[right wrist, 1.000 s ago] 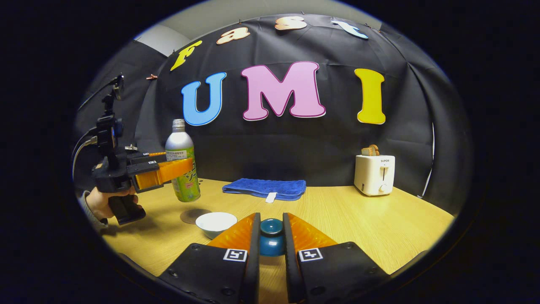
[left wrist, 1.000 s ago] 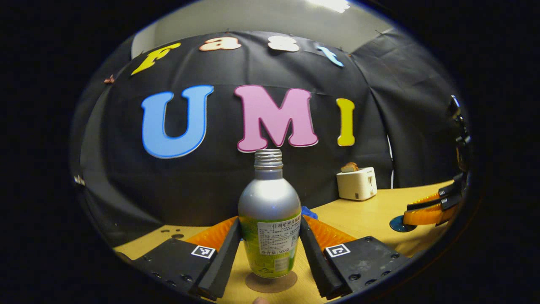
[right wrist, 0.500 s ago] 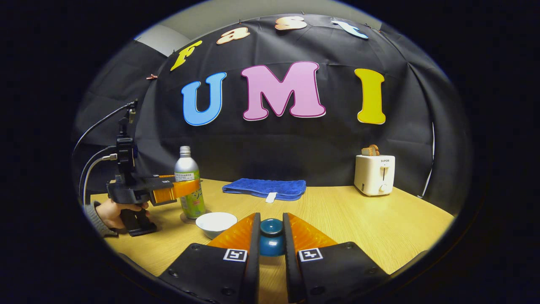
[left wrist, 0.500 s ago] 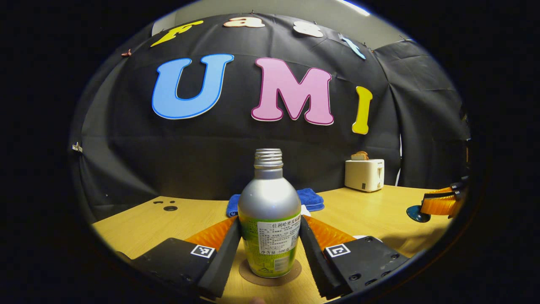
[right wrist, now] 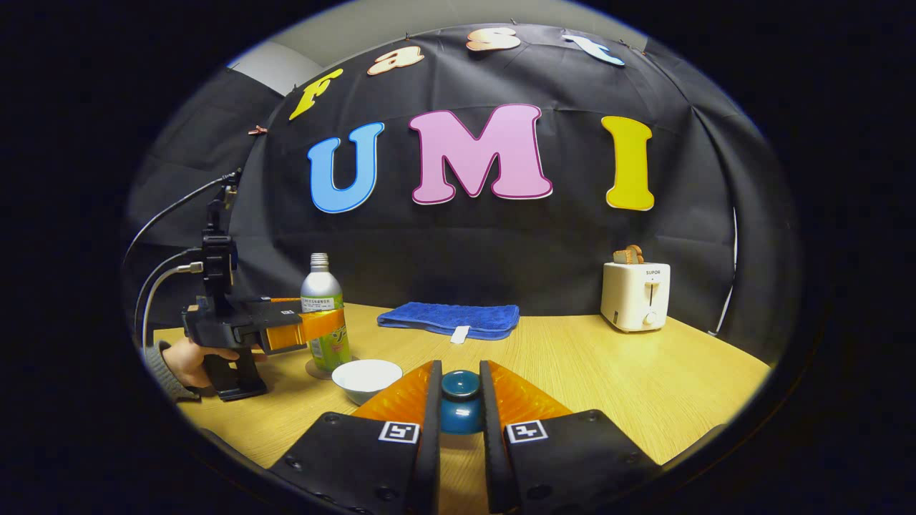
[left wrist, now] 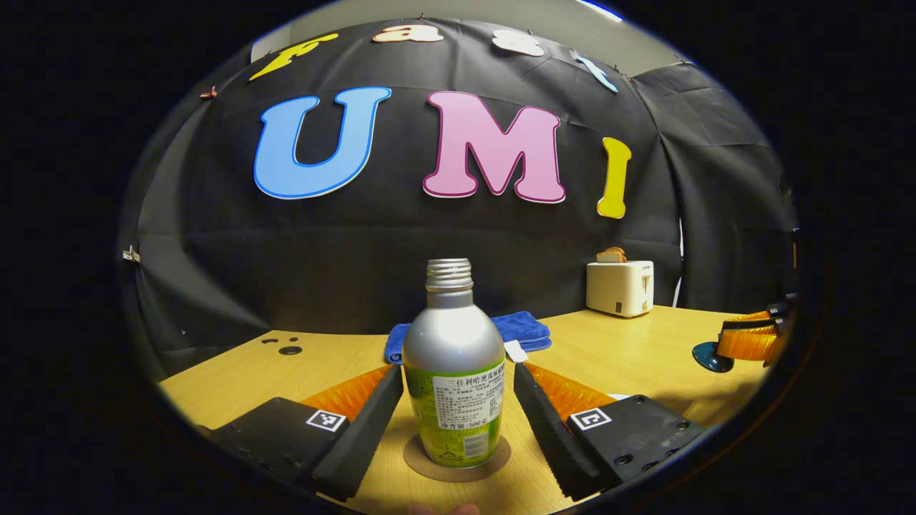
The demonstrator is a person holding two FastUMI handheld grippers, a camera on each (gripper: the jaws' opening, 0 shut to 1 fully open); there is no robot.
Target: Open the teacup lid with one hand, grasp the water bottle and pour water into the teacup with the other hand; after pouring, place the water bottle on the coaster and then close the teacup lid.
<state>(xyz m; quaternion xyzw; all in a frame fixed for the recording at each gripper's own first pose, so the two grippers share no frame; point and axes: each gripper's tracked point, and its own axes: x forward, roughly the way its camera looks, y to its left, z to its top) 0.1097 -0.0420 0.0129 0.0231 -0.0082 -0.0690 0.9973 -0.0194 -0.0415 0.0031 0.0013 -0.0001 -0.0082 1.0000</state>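
The silver and green water bottle [left wrist: 453,336] stands upright on the round brown coaster [left wrist: 494,463]. My left gripper [left wrist: 458,372] is open, with a gap between each finger and the bottle. In the right gripper view, the bottle [right wrist: 320,286] stands just left of the open white teacup [right wrist: 367,378], and the left gripper [right wrist: 315,325] flanks it. My right gripper [right wrist: 459,366] is shut on the dark blue teacup lid [right wrist: 460,404], held just above the table to the right of the cup. The left gripper view has that lid [left wrist: 708,356] at its far right edge.
A folded blue towel [right wrist: 451,318] lies at the back of the wooden table [right wrist: 644,386]. A white toaster [right wrist: 635,295] with bread in it stands at the back right. A hand [right wrist: 186,354] holds the left gripper's handle at the table's left edge.
The left gripper brought the bottle down onto the coaster, then spread its fingers off it. The right gripper and the lid stayed put.
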